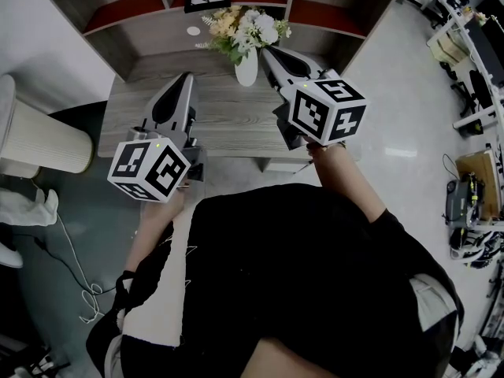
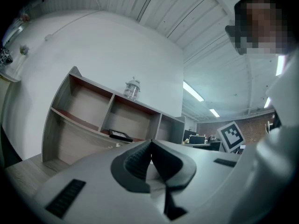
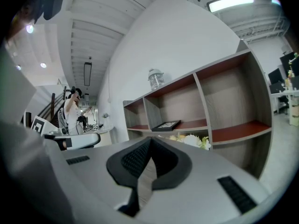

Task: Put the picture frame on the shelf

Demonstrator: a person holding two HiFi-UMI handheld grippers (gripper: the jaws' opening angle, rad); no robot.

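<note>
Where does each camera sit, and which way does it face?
Head view: on the person's head, looking steeply down at the desk, the left gripper and the right gripper; forearms and dark top show.
Left gripper view: rides on the left gripper, looking along its shut jaws toward the shelf.
Right gripper view: rides on the right gripper, looking along its shut jaws at the same shelf.
Shared: both gripper views show the picture frame in the middle compartment and the jar on top.
</note>
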